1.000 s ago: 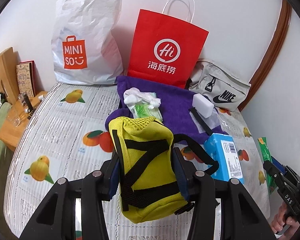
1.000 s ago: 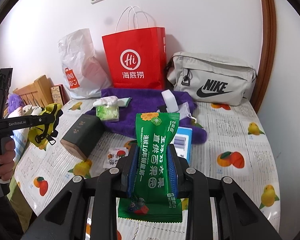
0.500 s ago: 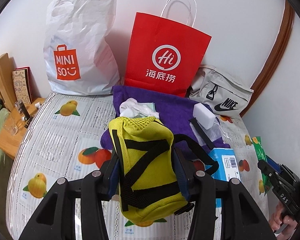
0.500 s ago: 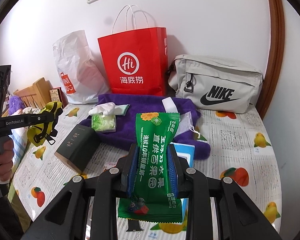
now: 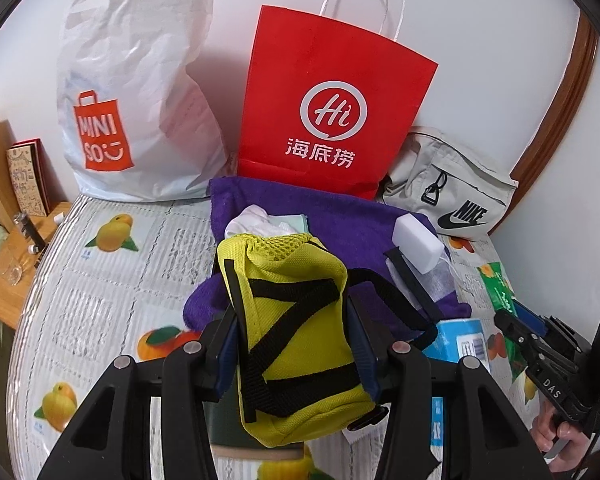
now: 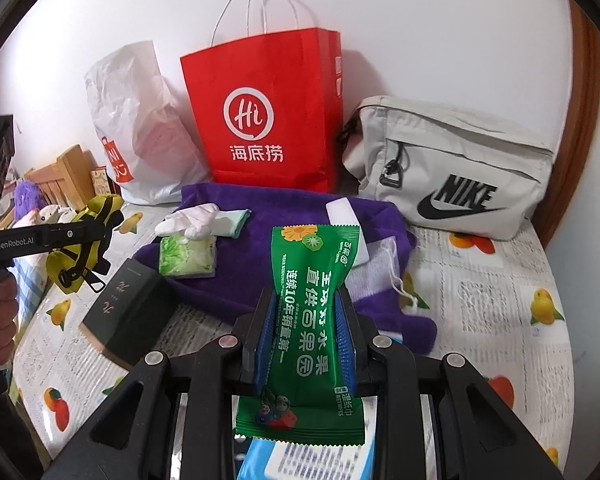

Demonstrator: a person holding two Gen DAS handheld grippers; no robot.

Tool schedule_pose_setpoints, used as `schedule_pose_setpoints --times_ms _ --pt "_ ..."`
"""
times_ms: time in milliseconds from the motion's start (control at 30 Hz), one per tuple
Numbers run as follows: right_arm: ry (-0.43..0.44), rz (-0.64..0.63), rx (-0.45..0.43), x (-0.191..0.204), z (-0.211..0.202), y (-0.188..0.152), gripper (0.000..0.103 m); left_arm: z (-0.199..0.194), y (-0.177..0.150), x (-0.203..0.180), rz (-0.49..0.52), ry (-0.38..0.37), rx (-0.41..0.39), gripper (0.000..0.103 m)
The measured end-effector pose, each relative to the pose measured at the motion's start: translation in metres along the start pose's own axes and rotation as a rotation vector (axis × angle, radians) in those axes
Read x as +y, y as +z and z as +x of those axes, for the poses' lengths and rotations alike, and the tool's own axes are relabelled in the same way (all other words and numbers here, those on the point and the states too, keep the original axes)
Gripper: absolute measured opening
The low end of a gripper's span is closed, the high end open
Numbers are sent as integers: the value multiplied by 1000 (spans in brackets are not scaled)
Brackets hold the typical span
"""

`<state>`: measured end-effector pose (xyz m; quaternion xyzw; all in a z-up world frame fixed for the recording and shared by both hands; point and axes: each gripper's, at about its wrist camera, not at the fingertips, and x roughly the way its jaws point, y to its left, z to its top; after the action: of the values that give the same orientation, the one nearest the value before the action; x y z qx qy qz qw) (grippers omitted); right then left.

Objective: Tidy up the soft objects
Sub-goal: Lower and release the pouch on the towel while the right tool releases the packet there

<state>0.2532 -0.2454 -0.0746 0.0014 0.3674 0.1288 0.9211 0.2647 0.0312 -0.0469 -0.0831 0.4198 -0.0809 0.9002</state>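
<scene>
My left gripper (image 5: 294,336) is shut on a yellow pouch (image 5: 292,332) with black straps, held above the table's near side. My right gripper (image 6: 306,334) is shut on a green wet-wipes pack (image 6: 314,308), also held off the table. Each gripper shows in the other's view: the right gripper (image 5: 516,324) at the right edge, the left gripper (image 6: 96,236) with the pouch (image 6: 84,248) at the left. A purple towel (image 6: 268,240) lies ahead, bearing a white glove (image 6: 192,220), a green tissue pack (image 6: 188,256), a white sponge block (image 5: 416,246) and a mesh drawstring bag (image 6: 374,268).
Against the wall stand a white Miniso plastic bag (image 5: 140,92), a red paper bag (image 5: 328,112) and a grey Nike bag (image 6: 452,168). A dark green box (image 6: 128,308) and a blue box (image 5: 458,340) lie on the fruit-print tablecloth (image 5: 100,280). A wooden rack (image 6: 64,176) stands left.
Both grippers have moved forward toward the bags at the wall, which now look larger. Each still grips its item as before.
</scene>
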Motion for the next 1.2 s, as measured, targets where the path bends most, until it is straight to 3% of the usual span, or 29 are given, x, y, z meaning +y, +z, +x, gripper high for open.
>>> schedule_pose_setpoints --times_ms 533,833,1200 --pt "42 -43 100 9 91 28 29 68 40 9 -19 6 53 47" --pt "87 -55 168 25 123 32 30 105 61 1 -16 -17 99 48" --pt "76 -40 243 22 150 35 30 156 70 -3 -19 -14 191 52"
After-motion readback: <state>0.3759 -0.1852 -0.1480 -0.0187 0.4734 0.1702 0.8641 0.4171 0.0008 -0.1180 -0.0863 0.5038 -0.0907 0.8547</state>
